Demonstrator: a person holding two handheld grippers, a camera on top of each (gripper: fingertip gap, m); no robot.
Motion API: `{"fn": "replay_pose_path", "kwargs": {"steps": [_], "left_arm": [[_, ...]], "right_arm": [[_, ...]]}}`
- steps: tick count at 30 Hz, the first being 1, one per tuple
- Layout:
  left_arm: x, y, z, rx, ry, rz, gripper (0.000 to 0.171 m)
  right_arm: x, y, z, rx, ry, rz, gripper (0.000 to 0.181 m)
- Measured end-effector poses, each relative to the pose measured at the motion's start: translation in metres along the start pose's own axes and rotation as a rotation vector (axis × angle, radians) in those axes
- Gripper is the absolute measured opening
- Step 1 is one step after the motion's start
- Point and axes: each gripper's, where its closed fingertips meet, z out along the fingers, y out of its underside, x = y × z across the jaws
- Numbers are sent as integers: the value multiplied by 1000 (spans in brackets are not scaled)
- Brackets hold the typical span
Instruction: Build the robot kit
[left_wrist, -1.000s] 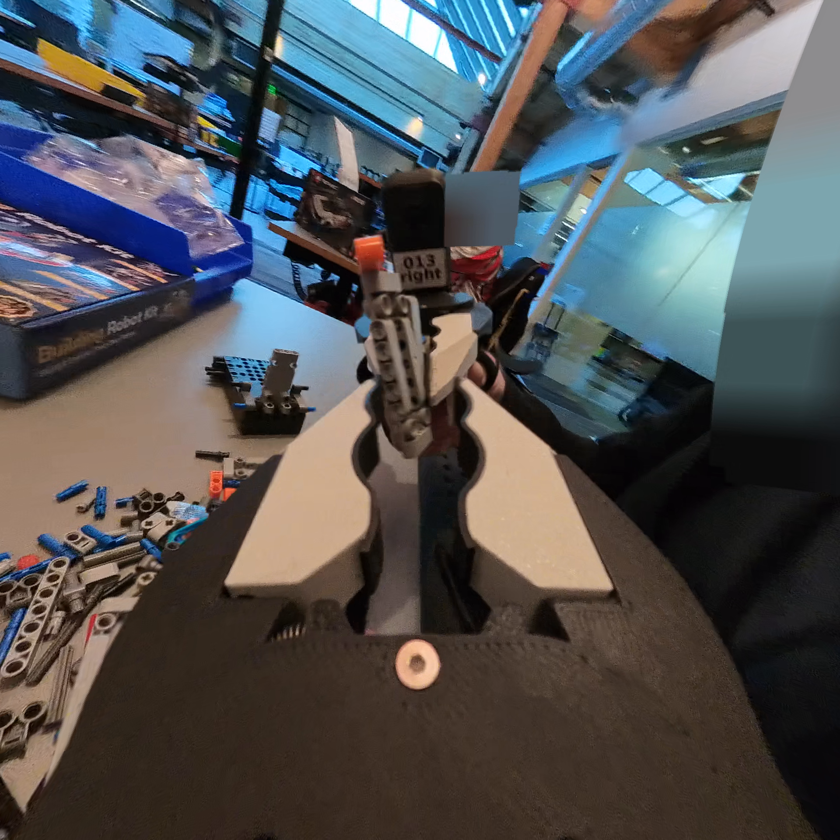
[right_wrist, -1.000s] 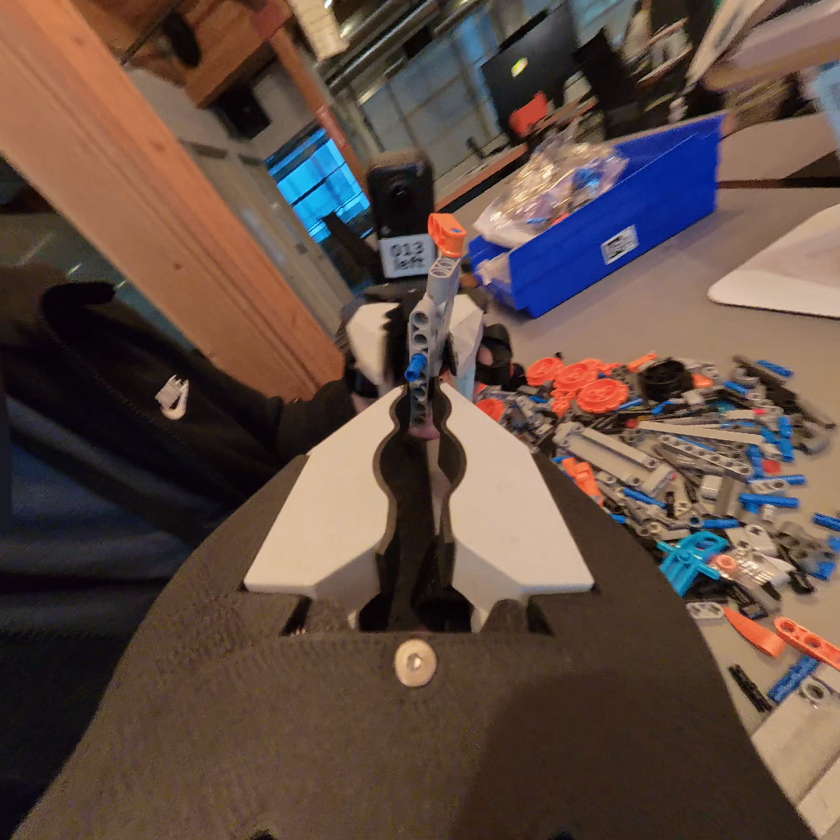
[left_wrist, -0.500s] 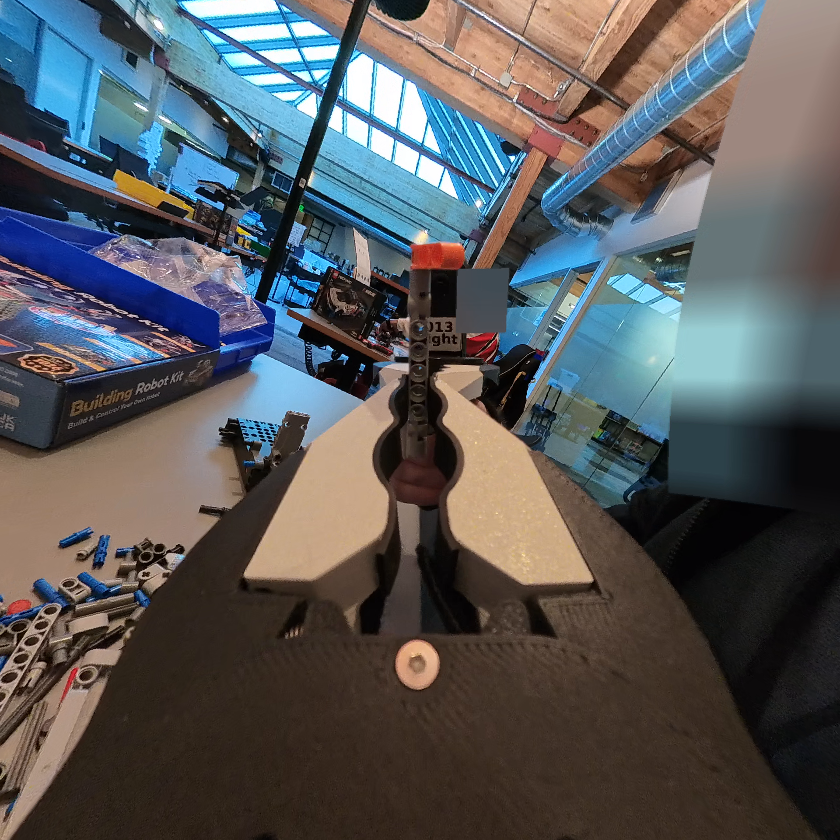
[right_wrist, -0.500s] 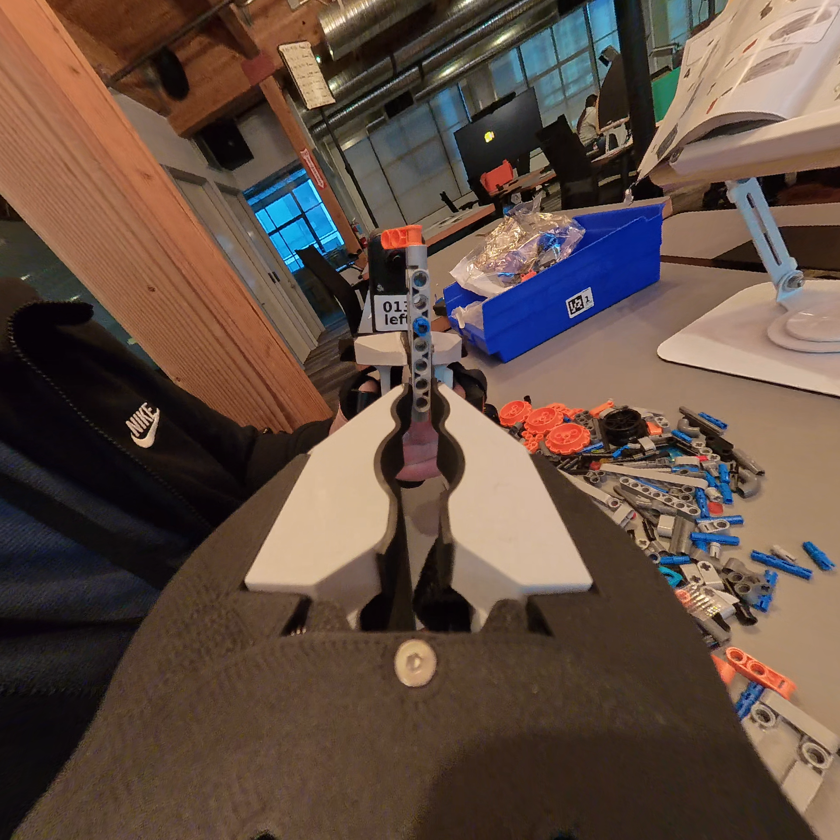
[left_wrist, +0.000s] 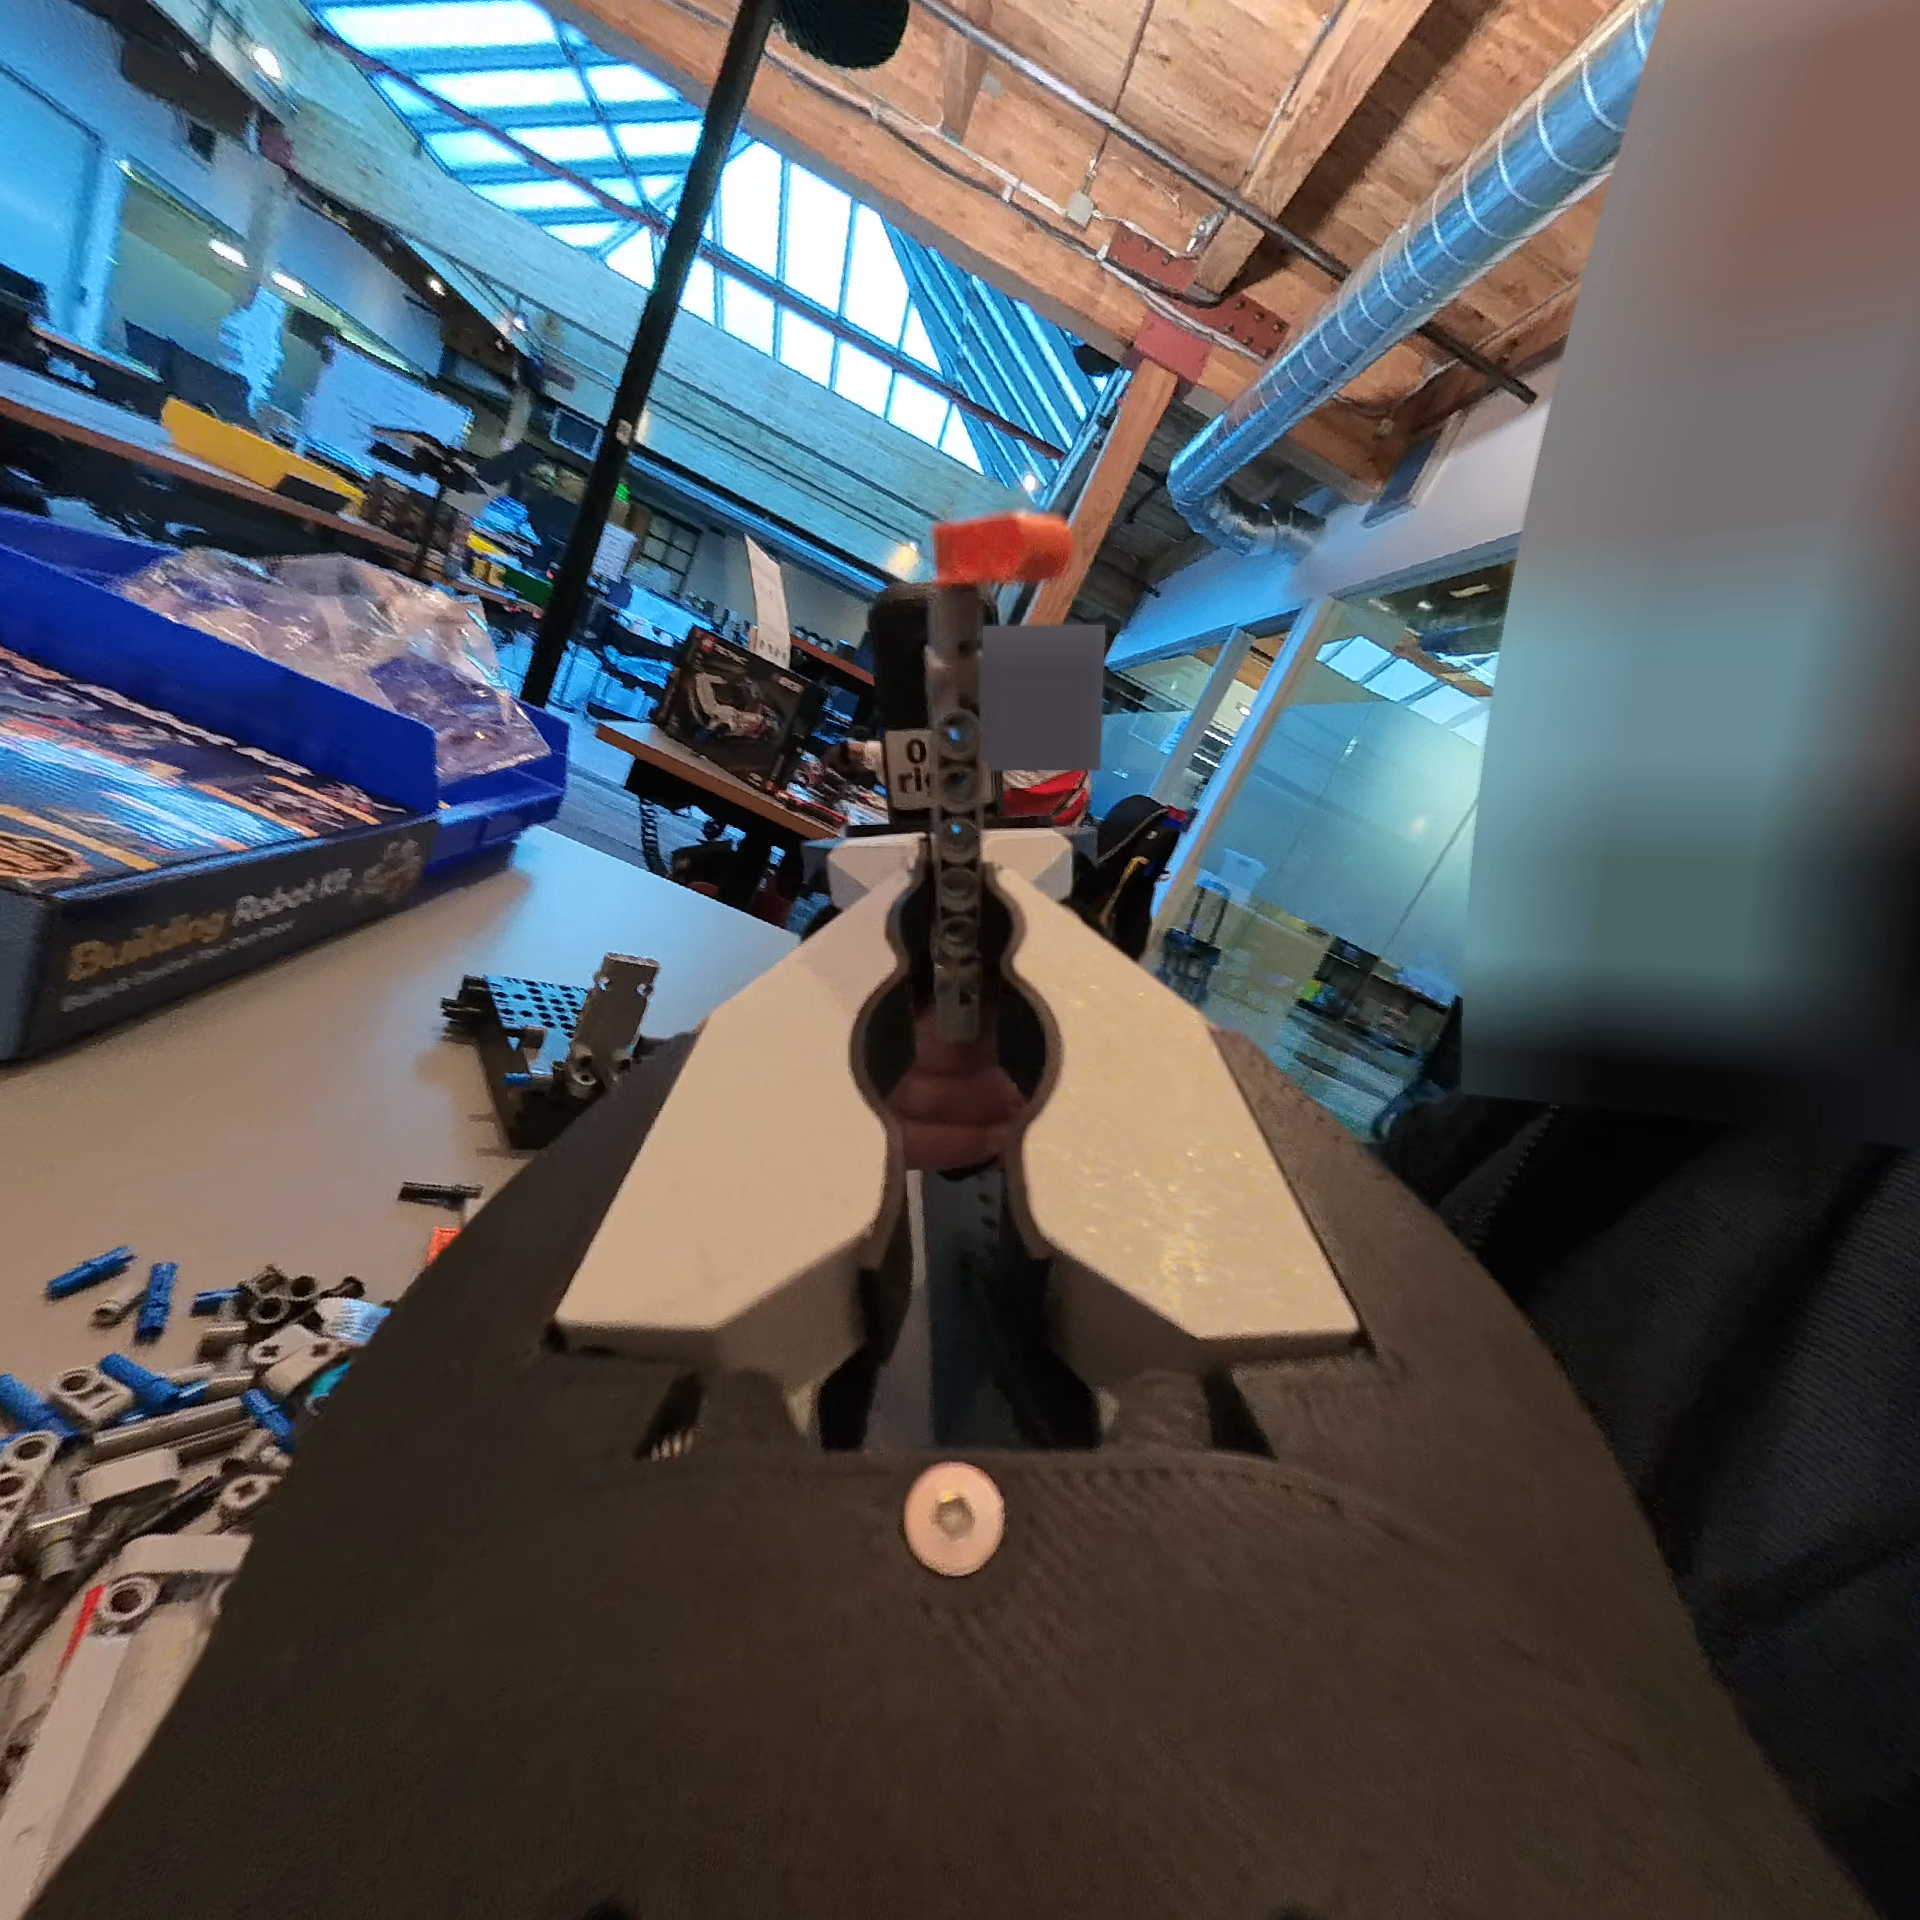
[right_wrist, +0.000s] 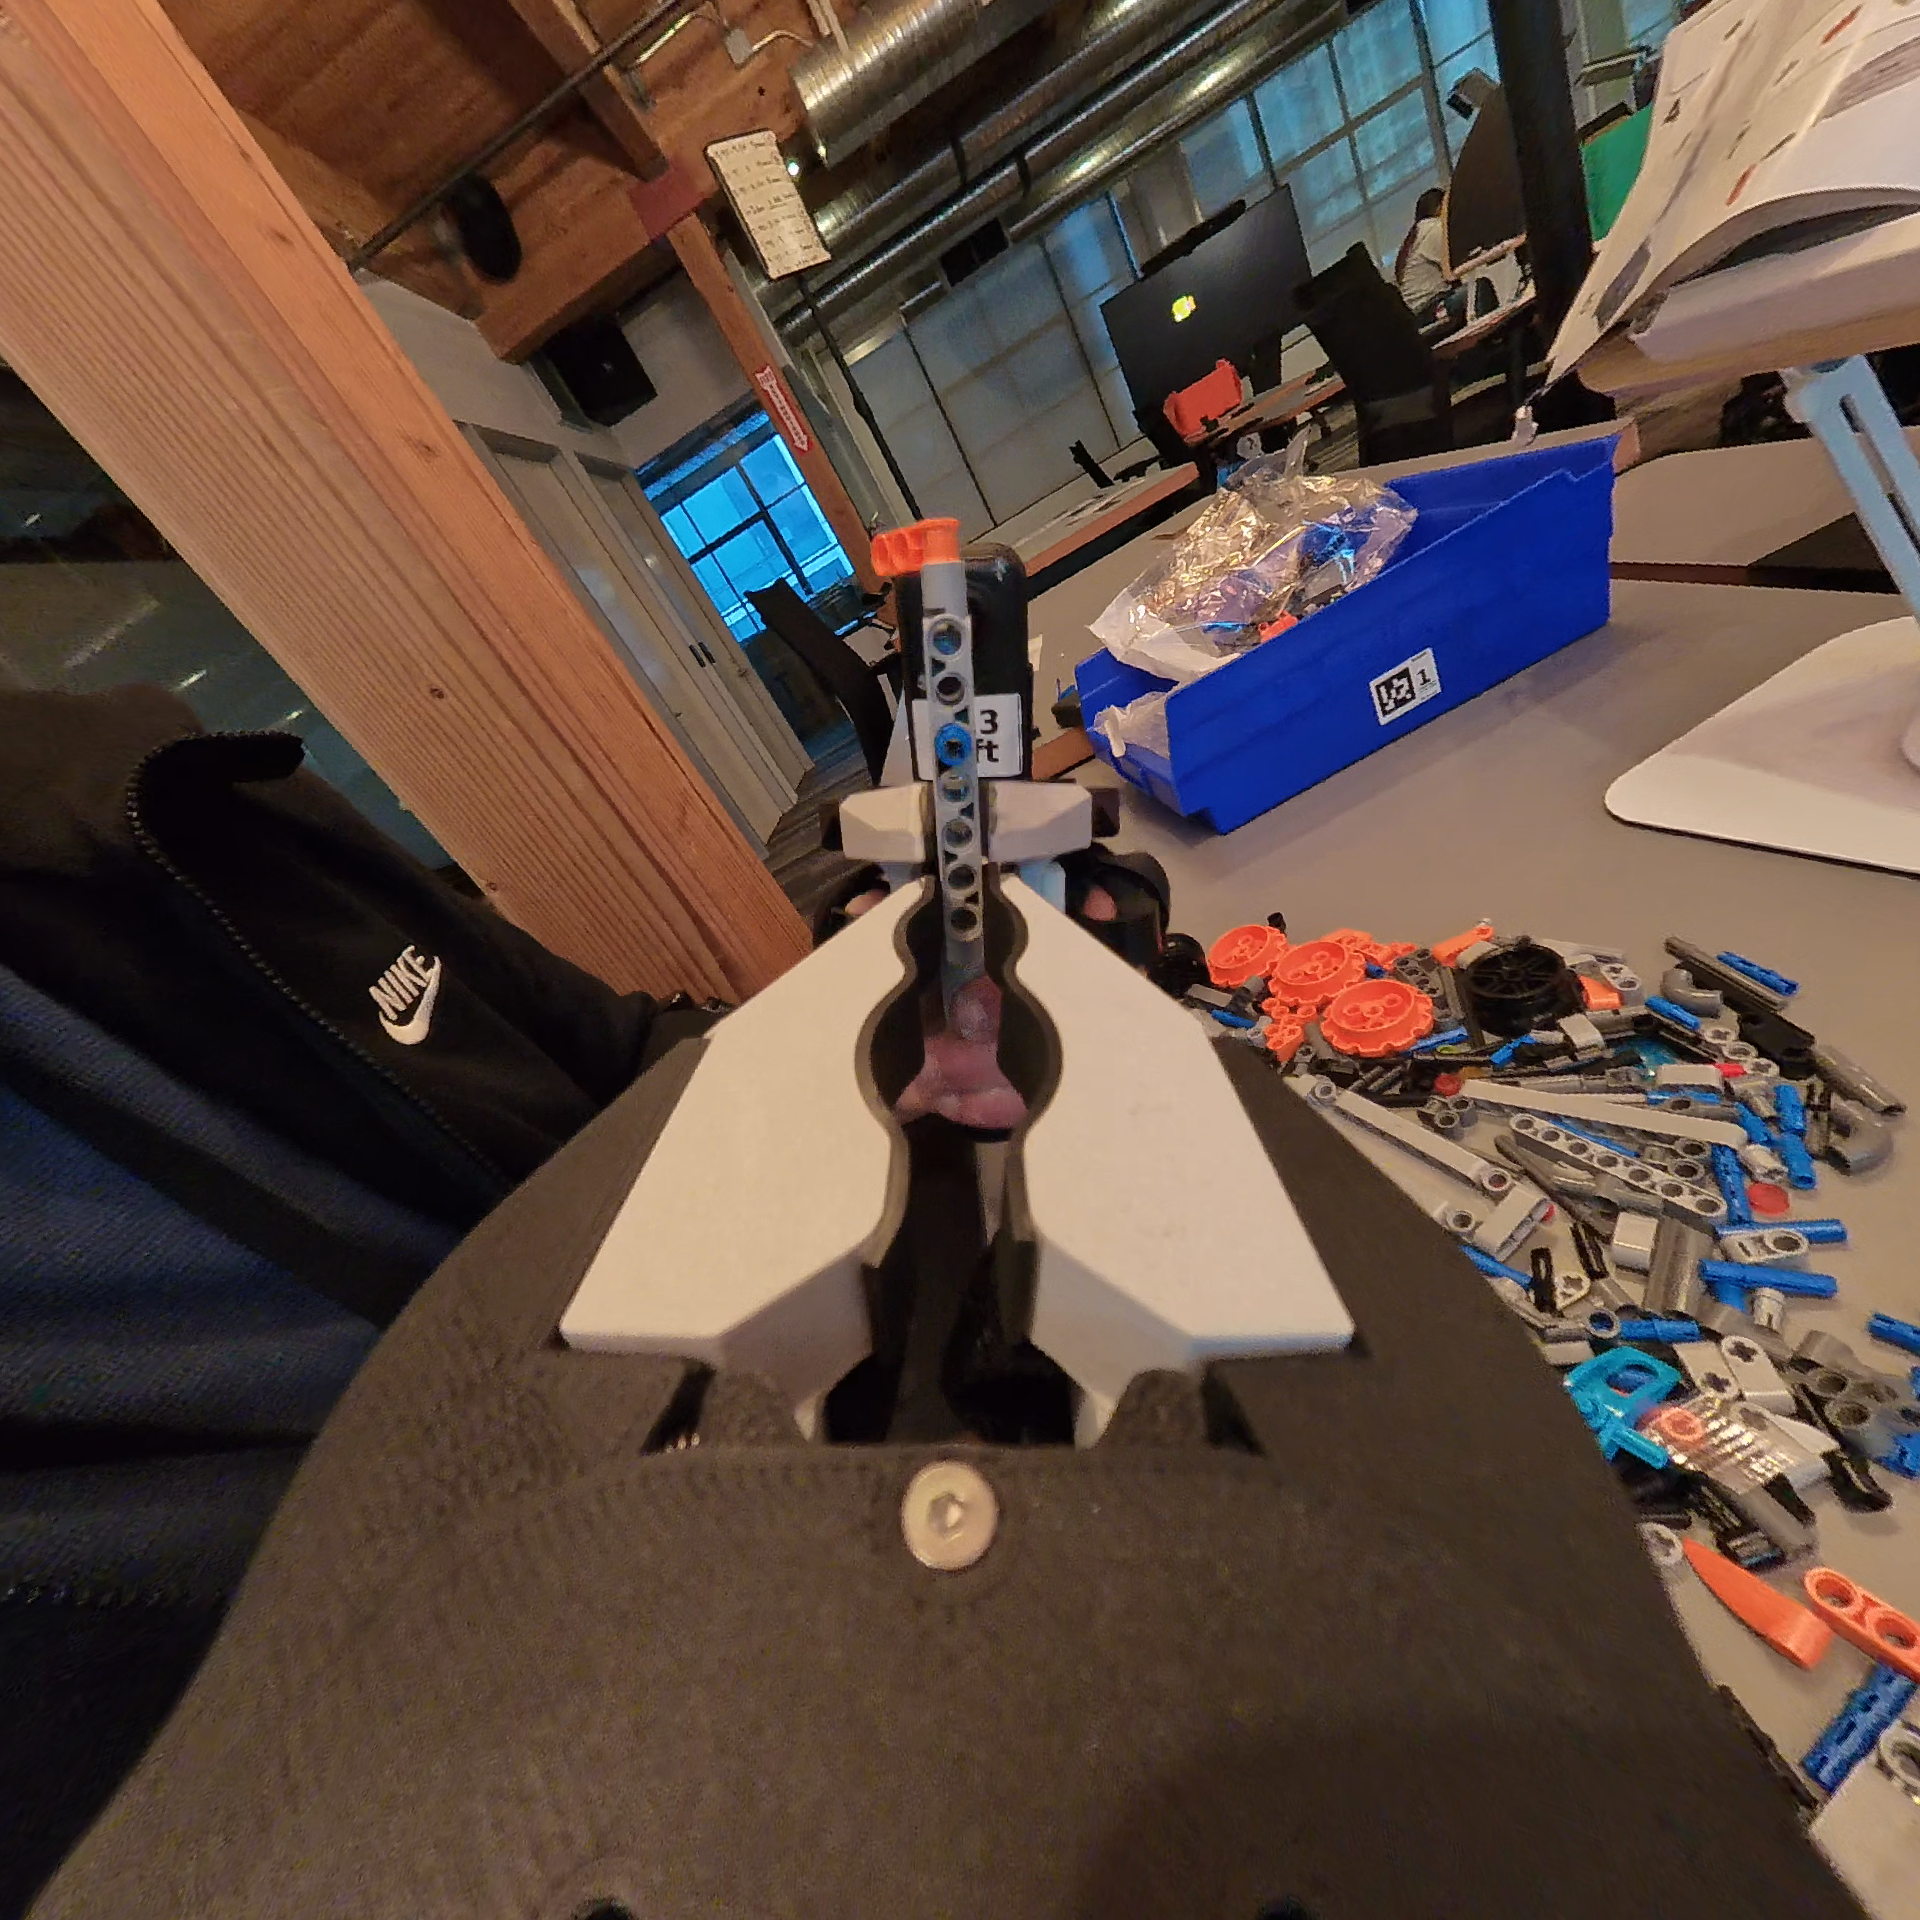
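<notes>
The left gripper (left_wrist: 957, 925) is squeezing its two pale grey fingers (left_wrist: 758, 1132) together on a long grey plastic beam with a row of round holes (left_wrist: 956, 831); the beam is standing straight up, with a small orange plastic piece (left_wrist: 1000, 548) sitting on its top; the right gripper (right_wrist: 961, 930) is facing the left one and is pinching the same beam from the other side; a little blue peg (right_wrist: 951, 744) is sticking in one hole; a pile of loose grey, blue and orange building pieces (right_wrist: 1621, 1122) is lying on the grey table (right_wrist: 1455, 862) near a blue plastic bin (right_wrist: 1382, 634) holding a clear bag.
</notes>
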Motion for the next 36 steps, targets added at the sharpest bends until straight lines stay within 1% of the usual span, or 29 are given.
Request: {"fn": "replay_pose_path", "kwargs": {"steps": [3,9,17,27,28,29,30,31,33,36], "left_arm": [[-2,1,-1,-12,-2,-15,5],[-3,-6,-6,37,0,-26,5],[-3,-8,-7,60,25,-67,5],[-4,-6,-7,50,22,-69,6],[-4,-4,-7,39,23,-75,9],[-5,1,-4,12,19,-85,16],[-5,4,-3,-2,21,-93,18],[-5,2,-4,15,9,-76,15],[-5,2,-5,0,-17,-32,14],[-4,1,-6,15,19,-82,15]], "right_arm": [[2,2,1,-17,8,6,6],[3,-5,2,23,9,-2,6],[4,-4,4,2,34,-33,6],[5,-3,5,2,32,1,6],[5,-4,5,7,35,0,6],[5,-3,6,5,30,2,6],[5,-2,7,-2,28,0,6],[5,-3,7,-1,32,-3,6],[5,-3,7,-14,43,-20,6],[4,-3,9,-28,49,-41,6]]}}
